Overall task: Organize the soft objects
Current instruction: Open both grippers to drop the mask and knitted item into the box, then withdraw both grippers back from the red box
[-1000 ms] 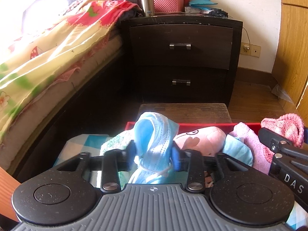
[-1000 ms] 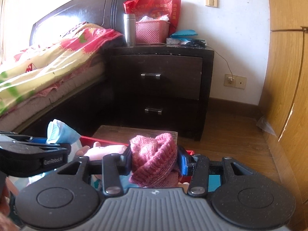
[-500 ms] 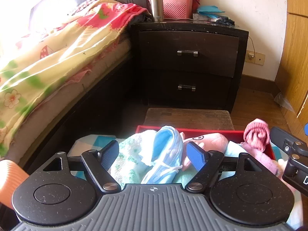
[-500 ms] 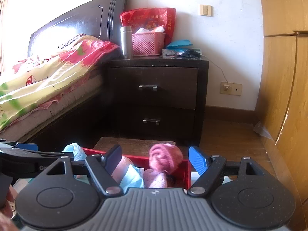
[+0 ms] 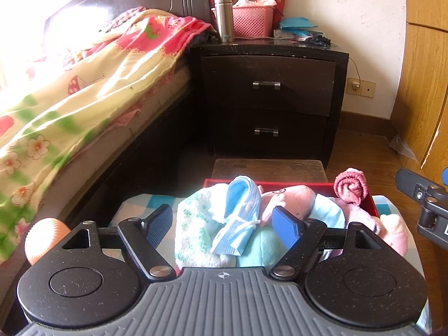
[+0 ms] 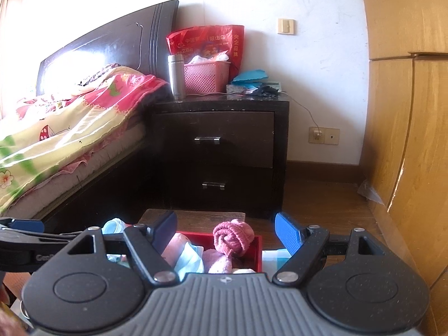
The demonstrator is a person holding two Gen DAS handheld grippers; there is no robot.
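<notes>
We judge the sorting to be well along: the red box (image 5: pixel 369 205) already holds a heap of soft things, and both pairs of tongs stand released, gripping nothing. In the left wrist view the left tongs (image 5: pixel 222 225) gape wide, and the blue face mask (image 5: pixel 238 212) lies just beyond and between their pads, draped over a white-and-green towel (image 5: pixel 193 229) and touching neither pad as far as we can tell. Behind it a pink plush toy (image 5: pixel 291 196) rests in the box, with pale blue cloth beside it. At the box's right end sits the rolled pink knit piece (image 5: pixel 351 189); in the right wrist view that same roll (image 6: pixel 233 236) lies ahead of the right tongs (image 6: pixel 225 231), roughly midway between the spread pads but farther out and lower, apart from both. What we take as left to do is small: an orange ribbed ball (image 5: pixel 44 236) sits outside the box at the left edge of the left view, near the bed (image 5: pixel 70 106), and a pale pink soft item (image 5: pixel 394 232) at the right seems to lie at or past the box's rim, though we cannot tell which. The box appears to stand on a checked cloth over the desk (image 5: pixel 137 204), with a wooden stool (image 5: pixel 268 168) just behind it.
</notes>
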